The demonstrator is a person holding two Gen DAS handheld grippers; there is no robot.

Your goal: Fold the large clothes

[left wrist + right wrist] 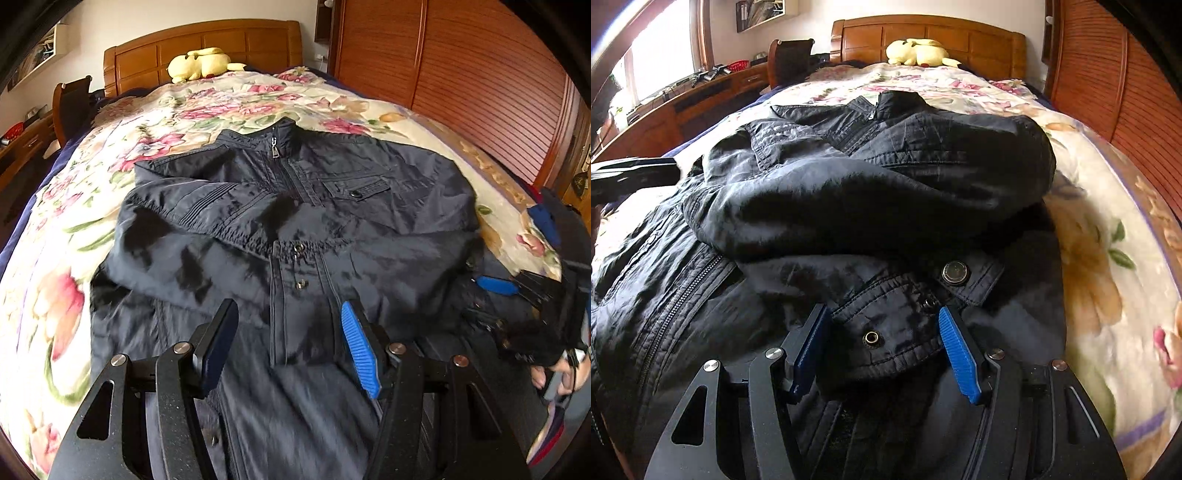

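A dark navy jacket (295, 206) lies front up on the floral bedspread (74, 229), zipped, its collar toward the headboard and both sleeves folded across the chest. My left gripper (290, 306) hovers open over the jacket's lower front, with nothing between its fingers. In the right wrist view my right gripper (882, 310) is low on the jacket (849, 184), jaws apart. A sleeve cuff (886, 332) with snap buttons lies loose between its blue pads (960, 354). In the left wrist view the right gripper (513, 251) shows at the jacket's right edge, held by a hand (554, 373).
A yellow plush toy (199, 62) lies by the wooden headboard (207, 44). A slatted wooden wardrobe (461, 74) runs close along the bed's right side. A chair (790, 59) and a long desk (683, 107) under a window stand to the left.
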